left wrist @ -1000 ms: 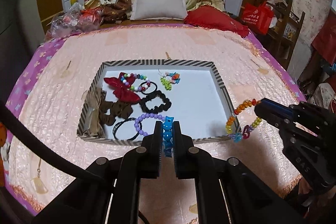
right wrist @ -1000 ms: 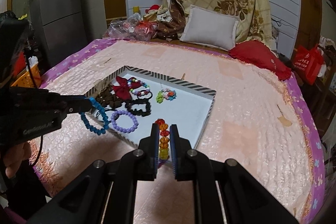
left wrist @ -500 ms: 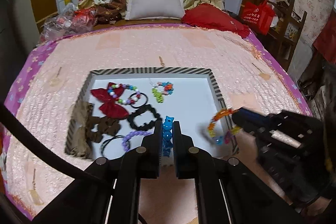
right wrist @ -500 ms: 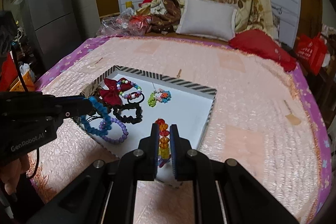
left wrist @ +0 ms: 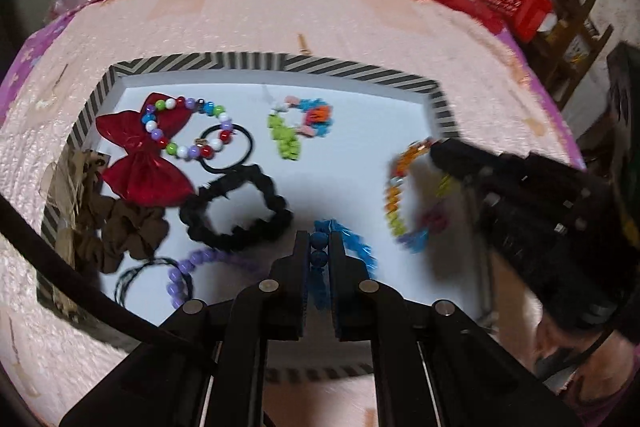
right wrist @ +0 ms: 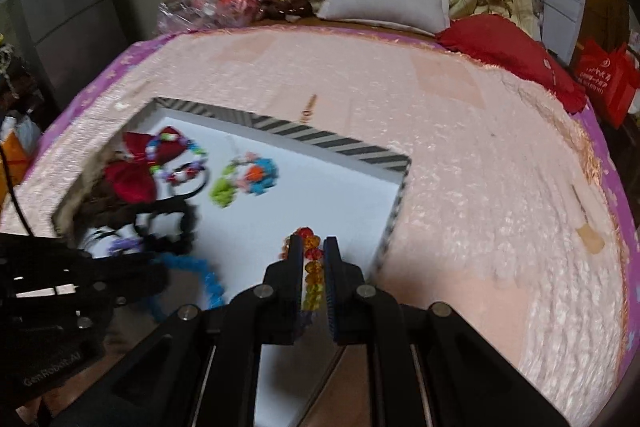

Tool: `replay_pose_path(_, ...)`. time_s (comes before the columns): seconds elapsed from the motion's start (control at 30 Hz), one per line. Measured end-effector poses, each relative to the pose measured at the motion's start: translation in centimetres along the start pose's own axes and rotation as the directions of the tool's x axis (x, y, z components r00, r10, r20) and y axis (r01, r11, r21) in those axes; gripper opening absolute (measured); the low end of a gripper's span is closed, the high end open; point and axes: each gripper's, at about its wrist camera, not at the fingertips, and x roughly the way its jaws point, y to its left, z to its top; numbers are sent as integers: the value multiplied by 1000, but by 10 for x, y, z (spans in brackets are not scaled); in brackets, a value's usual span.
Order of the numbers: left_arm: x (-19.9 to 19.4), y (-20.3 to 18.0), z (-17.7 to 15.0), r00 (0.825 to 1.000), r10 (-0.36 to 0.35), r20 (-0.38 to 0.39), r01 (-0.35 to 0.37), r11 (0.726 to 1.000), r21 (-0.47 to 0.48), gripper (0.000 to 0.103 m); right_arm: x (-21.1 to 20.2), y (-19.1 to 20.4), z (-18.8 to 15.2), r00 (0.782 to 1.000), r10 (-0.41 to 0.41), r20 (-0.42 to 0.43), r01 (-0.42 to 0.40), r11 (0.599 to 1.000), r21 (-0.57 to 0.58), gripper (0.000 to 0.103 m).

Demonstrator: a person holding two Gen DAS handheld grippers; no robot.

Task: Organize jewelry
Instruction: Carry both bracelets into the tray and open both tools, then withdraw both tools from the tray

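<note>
Both tongs loaded over the tray, bracelets awaiting release.

The left tongs [left wrist: 319, 251] were clamped on a blue bead bracelet [left wrist: 352, 247], hanging at the tray's [left wrist: 256, 61] 6 o'clock edge. The right tongs [right wrist: 312, 259] were clamped on an orange-and-multicolour bead bracelet [left wrist: 396, 195] at its 4 o'clock side. Judged reason: each piece was held over bare white floor, apart from the red bow [left wrist: 140, 163] and black scrunchie [left wrist: 236, 207] at 9 o'clock, to avoid tangling.
</note>
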Motion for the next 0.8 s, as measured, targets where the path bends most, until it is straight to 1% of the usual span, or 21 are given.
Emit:
replay_pose_path(0.07, 6, 4, 2, 1000, 20, -8, -20, 1000, -7, 0, 10, -5, 5, 999, -36, -1, 36, 999, -2, 9)
replay_pose_path(0.13, 11, 7, 4, 999, 43, -11, -43, 999, -10, 0, 18, -9, 8, 999, -50, -5, 50, 999, 2, 9)
replay_pose_path(0.33, 19, 2, 3, 995, 96, -14, -96, 995, 8, 0, 35, -9, 10, 999, -38, -11, 38, 999, 4, 10)
replay_pose_path(0.37, 21, 3, 5, 995, 102, -13, -101, 995, 7, 0, 35, -9, 10, 999, -41, 0, 41, 999, 1, 10)
replay_pose_path(0.43, 21, 3, 4, 994, 110, -9, -110, 994, 2, 0, 32, -8, 9, 999, -35, 5, 35, 999, -1, 16)
replay_pose_path(0.47, 21, 3, 3, 993, 116, -4, -116, 993, 0, 1, 29, -9, 8, 1000, -27, 9, 27, 1000, 3, 17)
replay_pose_path(0.5, 20, 4, 3, 992, 123, 0, -123, 992, 3, 2, 24, -10, 7, 1000, -20, 17, 20, 1000, 11, 21)
replay_pose_path(0.53, 19, 2, 1, 990, 140, 9, -140, 990, 14, 8, 18, -10, 5, 999, -20, 26, 20, 1000, 19, 30)
replay_pose_path(0.57, 17, 2, -1, 989, 147, 16, -147, 989, 19, 13, 11, -10, 3, 999, -20, 39, 19, 1000, 25, 35)
replay_pose_path(0.6, 17, 1, -3, 989, 148, 21, -148, 989, 21, 15, 4, -9, 0, 998, -15, 54, 13, 999, 31, 38)
replay_pose_path(0.67, 12, 3, -9, 988, 150, 29, -151, 988, 15, 15, -10, -9, -7, 997, -17, 73, 13, 999, 50, 40)
replay_pose_path(0.8, 0, 8, -19, 986, 161, 51, -160, 987, -7, 16, -36, -5, -25, 994, 19, 104, -30, 994, 102, 41)
